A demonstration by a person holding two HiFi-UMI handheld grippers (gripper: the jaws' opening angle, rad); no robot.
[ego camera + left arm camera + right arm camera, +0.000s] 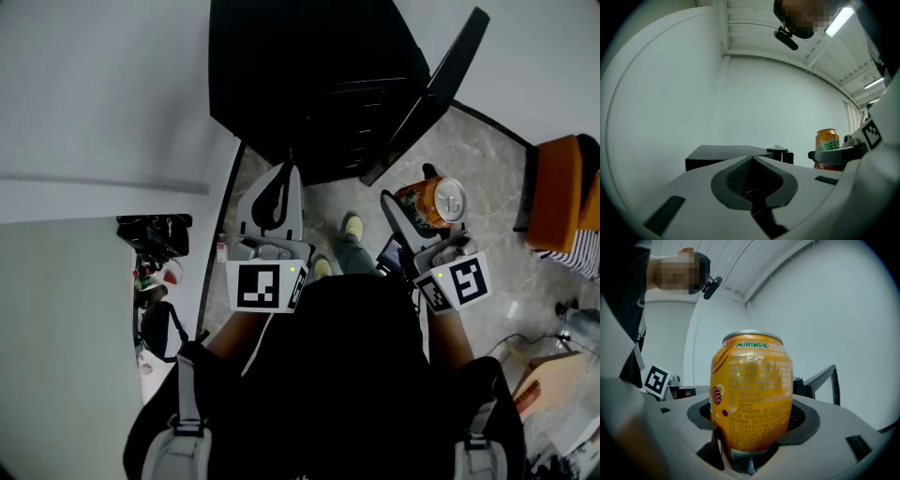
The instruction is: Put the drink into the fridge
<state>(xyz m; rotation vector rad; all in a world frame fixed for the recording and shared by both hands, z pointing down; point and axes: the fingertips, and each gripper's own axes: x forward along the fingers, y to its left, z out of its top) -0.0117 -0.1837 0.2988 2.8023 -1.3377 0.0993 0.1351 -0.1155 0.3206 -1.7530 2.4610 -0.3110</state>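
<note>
Right gripper view shows my right gripper [751, 427] clamped on the upright can [751, 380]; my left gripper [752, 160] is closed on nothing; carrying step, I judge; next, carry it toward 12 o'clock into the fridge [309, 84], past its open door [427, 98].

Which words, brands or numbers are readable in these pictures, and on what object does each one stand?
"MIRINDA": near the top of the orange can.
Fine print on the can's body: too blurred to read.
Green characters on the can, left gripper view: too small to read.
</note>
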